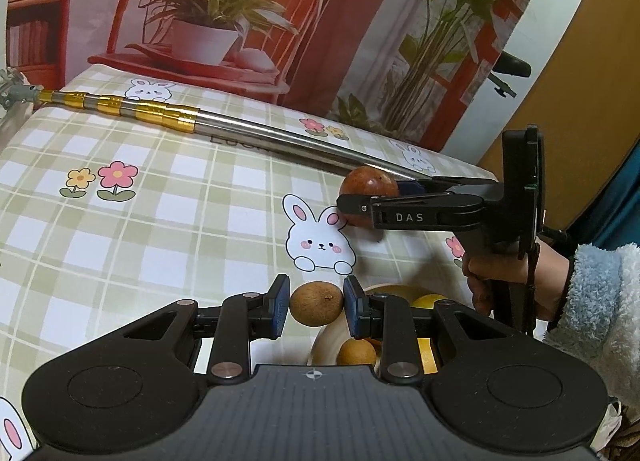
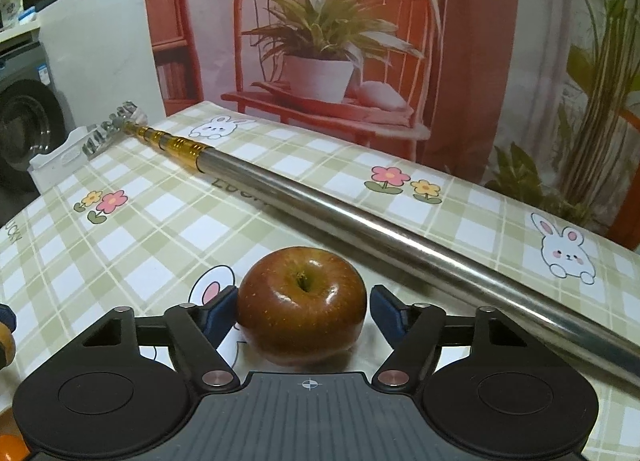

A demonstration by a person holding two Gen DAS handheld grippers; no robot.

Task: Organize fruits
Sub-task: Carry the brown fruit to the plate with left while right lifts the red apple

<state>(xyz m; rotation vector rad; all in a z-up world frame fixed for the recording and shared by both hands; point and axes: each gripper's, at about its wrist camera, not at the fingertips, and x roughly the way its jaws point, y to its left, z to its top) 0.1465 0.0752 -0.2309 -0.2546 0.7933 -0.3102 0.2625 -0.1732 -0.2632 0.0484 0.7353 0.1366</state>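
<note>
2 grippers, 2 fruits on the checked tablecloth [image 2: 168, 237].
A telescopic metal pole [image 2: 360, 221] lies diagonally toward the far-left corner. The red apple [image 2: 302, 301] sits stem-hollow up between the right gripper [image 2: 302, 311]'s spread jaws. The left gripper [image 1: 316, 303] pinches a round brown fruit [image 1: 316, 303] above a wooden bowl [image 1: 324, 345].

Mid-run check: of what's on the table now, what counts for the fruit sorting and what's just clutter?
For the job:
- small brown fruit, clamped in the left gripper
- red apple, between the right gripper fingers, right pad not touching
- pale bowl holding more fruit

Lying about:
- telescopic metal pole
- checked tablecloth
</note>
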